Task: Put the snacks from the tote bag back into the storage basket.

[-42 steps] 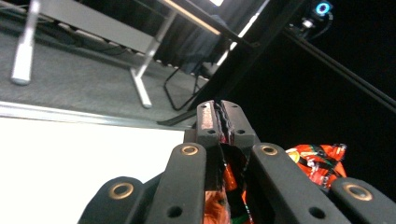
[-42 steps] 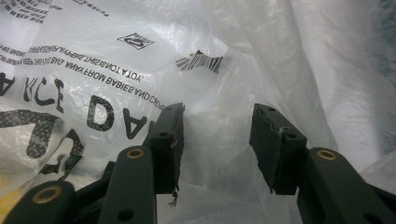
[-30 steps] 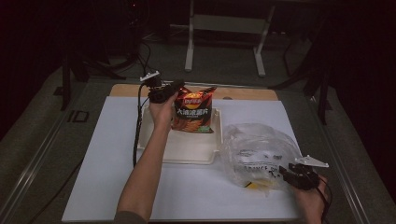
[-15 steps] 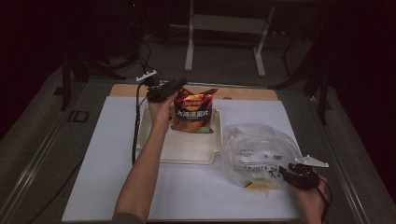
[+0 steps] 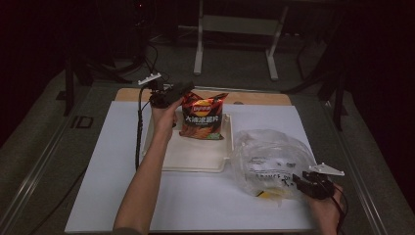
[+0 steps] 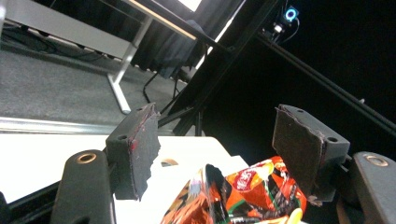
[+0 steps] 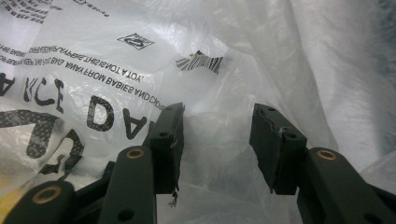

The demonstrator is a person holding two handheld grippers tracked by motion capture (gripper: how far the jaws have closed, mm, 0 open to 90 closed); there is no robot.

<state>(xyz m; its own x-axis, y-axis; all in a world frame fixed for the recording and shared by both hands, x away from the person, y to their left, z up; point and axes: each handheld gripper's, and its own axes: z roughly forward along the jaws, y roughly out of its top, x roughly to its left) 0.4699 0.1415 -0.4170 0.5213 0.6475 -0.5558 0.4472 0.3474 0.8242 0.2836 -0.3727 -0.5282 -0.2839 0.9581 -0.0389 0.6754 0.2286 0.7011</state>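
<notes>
Nearest the person, the right gripper (image 5: 299,181) sits at the near right edge of the clear plastic bag (image 5: 271,159), jaws partly spread with bag film between them; whether they pinch it I cannot tell. Left of the bag lies the tray (image 5: 195,157). On the tray's far end stands the chip bag (image 5: 201,116). At its top left corner, the left gripper (image 5: 182,88) has just been opening; the bag's top lies between the wide jaws, untouched.

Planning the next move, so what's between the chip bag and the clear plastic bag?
In the high view, only the tray's right rim and bare white tabletop separate the chip bag from the plastic bag.
</notes>
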